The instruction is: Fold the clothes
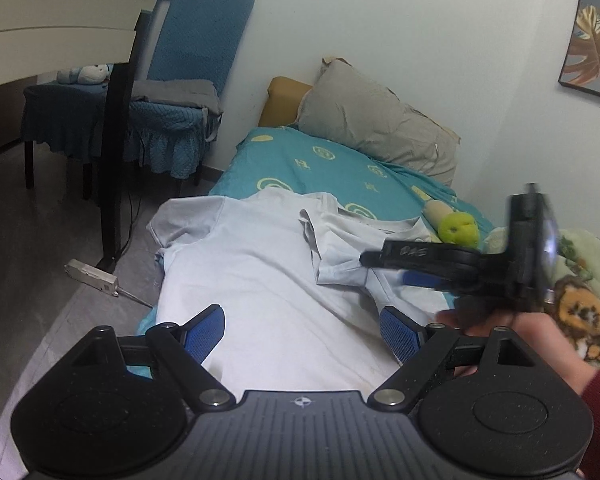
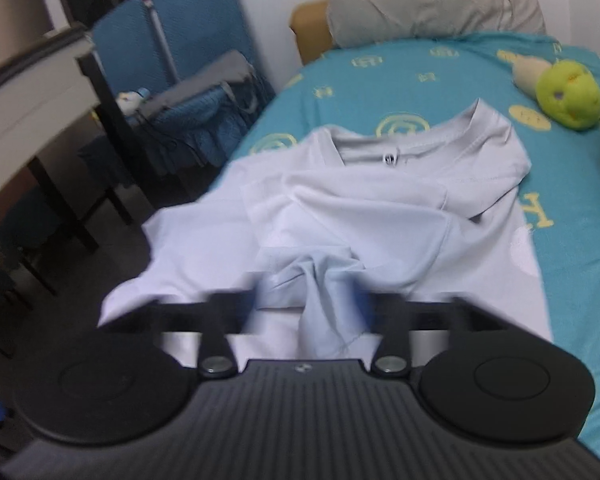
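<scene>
Shirt (image 2: 380, 208) flat on bed (image 2: 380, 76), sleeve between right fingers (image 2: 384, 312)

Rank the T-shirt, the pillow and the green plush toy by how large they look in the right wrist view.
1. T-shirt, largest by far, though it lies nearest the camera.
2. Pillow, partly cut off at the top edge.
3. Green plush toy, smallest.
</scene>
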A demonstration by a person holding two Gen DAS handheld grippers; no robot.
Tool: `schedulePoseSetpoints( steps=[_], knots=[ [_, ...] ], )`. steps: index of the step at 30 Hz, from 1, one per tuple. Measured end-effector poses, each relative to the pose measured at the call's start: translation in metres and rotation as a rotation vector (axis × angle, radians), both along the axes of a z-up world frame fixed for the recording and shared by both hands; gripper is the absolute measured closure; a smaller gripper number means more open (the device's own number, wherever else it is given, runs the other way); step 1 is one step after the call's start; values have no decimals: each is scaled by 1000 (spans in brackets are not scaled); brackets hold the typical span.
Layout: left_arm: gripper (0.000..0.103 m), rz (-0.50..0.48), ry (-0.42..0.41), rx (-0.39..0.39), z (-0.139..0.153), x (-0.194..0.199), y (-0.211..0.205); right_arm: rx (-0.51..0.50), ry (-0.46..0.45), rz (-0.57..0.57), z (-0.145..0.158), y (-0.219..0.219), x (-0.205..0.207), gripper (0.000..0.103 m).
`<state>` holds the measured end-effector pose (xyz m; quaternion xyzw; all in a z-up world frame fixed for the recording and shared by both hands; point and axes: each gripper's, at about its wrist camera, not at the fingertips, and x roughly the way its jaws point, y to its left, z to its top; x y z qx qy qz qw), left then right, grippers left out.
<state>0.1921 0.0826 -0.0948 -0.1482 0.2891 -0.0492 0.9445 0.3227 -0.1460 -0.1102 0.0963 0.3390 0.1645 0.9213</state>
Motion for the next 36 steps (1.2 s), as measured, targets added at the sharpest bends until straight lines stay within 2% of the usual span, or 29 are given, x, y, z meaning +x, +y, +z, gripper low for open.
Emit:
schedulePoseSetpoints(
  steps=[1,5,9,12,15,17,19,23,26,29,30,31,32,33,34,36],
  knots=[
    [16,-10,4,-6,-1,0,-1,-4,-9,4,8,-5,-10,17],
    [16,-55,21,-12,-7,0,-10,-12,-35,6,39,-28,-53,19],
    [17,-128,78,-88,-15,-1,-19,-13,-9,-61,66,-62,-109,19],
    [17,-221,173,-178,-29,-9,-32,-1,12,-150,80,-88,-163,19],
    [18,-319,273,-251,-45,-24,-49,79,11,-232,78,-115,-217,18],
    [22,-376,341,-239,-54,-34,-66,145,29,-284,68,-132,-241,18],
    [25,-389,401,-243,-62,-44,-79,190,67,-342,59,-146,-248,18],
    [30,-443,489,-240,-78,-58,-102,140,48,-384,56,-149,-233,18],
    [35,-494,529,-150,-86,-65,-122,156,64,-377,47,-146,-222,19],
    [41,-509,502,-48,-87,-72,-134,152,91,-366,39,-144,-217,18],
    [50,-513,489,-23,-86,-73,-137,145,98,-361,37,-144,-219,18],
    [64,-514,480,-6,-86,-75,-139,139,102,-360,36,-143,-219,19],
    [70,-513,477,8,-86,-75,-142,135,104,-358,34,-143,-219,19],
    [85,-510,474,11,-85,-75,-142,129,107,-354,33,-142,-219,18],
    [93,-509,469,6,-84,-75,-142,121,111,-349,32,-140,-218,18],
    [98,-493,457,-17,-76,-78,-138,104,110,-337,32,-138,-217,18]
  ],
)
